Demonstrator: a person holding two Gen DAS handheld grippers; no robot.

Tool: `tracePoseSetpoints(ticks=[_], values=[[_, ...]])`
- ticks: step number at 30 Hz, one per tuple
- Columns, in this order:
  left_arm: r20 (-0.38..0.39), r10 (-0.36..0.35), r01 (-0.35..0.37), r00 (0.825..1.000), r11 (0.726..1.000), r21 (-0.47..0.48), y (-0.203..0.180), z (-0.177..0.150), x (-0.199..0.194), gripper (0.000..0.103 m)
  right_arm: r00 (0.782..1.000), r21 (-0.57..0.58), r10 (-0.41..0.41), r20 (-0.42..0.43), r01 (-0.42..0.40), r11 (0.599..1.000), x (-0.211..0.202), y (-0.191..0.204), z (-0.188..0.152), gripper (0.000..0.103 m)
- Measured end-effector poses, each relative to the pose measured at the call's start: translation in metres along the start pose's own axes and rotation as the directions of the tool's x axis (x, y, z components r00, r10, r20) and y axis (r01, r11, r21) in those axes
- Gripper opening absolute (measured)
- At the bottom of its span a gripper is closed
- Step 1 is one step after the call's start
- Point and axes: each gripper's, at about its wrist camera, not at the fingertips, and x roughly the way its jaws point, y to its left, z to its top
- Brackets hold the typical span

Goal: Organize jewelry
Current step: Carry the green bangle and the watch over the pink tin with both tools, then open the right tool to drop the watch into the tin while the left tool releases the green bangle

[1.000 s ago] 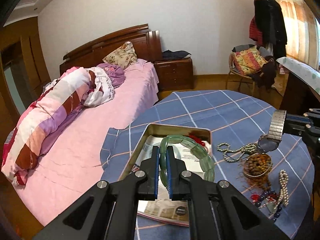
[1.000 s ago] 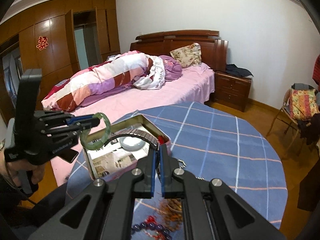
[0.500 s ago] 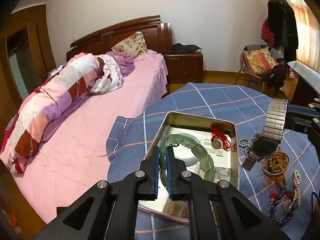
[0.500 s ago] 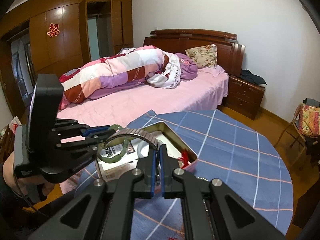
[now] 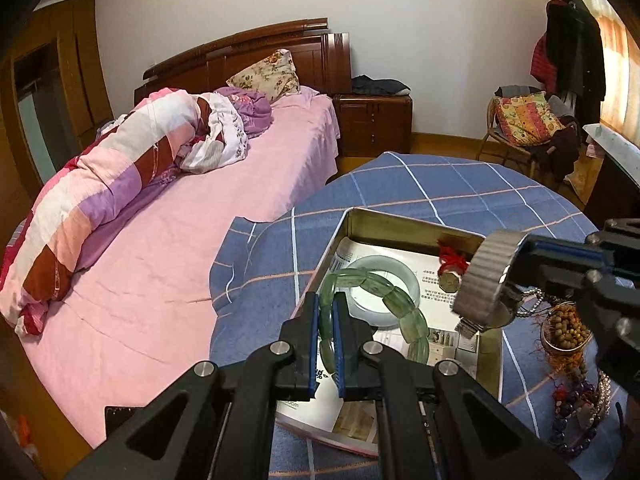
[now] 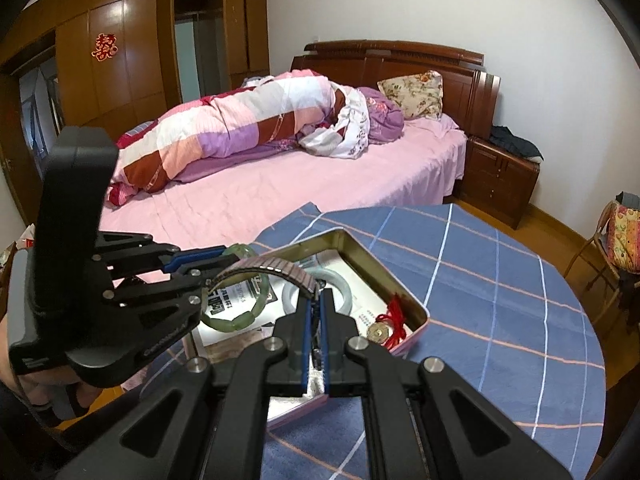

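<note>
While my left gripper [image 5: 326,312] clamps a green bracelet of flat translucent stone segments [image 5: 394,310], that bracelet hangs over the open rectangular metal tin [image 5: 384,222], above the near end of its paper-lined floor. My right gripper [image 6: 316,312] is clenched on a silver wristwatch with a ribbed metal stretch band [image 6: 272,268]; the band arches up from the pads toward the left gripper, also above the tin. Inside the tin lie a pale jade bangle [image 5: 376,266] and a brass coin on a red knotted cord [image 6: 386,326], the coin close to the tin's right wall. The tin sits on a round table under a blue checked cloth [image 6: 500,300]. Only the left wrist view shows what lies on the cloth to the right of the tin: a brown wooden bead string [image 5: 566,326], a pearl strand [image 5: 604,390] and dark purple beads [image 5: 568,436]. Only the right wrist view shows the person's hand [image 6: 30,380] on the left gripper's handle, left of the tin.
</note>
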Motion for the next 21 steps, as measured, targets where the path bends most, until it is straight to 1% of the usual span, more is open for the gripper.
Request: tracePoseSetpoints(ticks=[12,21], values=[[-0.043,-0.01,0.01,0.999,1.0,0.01,-0.005,-0.008,0.02,0.006,0.998,0.024,-0.01,-0.065,0.011,1.0,0.025,-0.007,-0.008,0.005],[-0.071,-0.012,0.014,0.997,0.999,0.031,-0.012,-0.012,0.033,0.006,0.994,0.043,-0.044,-0.104,0.049,0.998,0.039,-0.016,-0.014,0.006]])
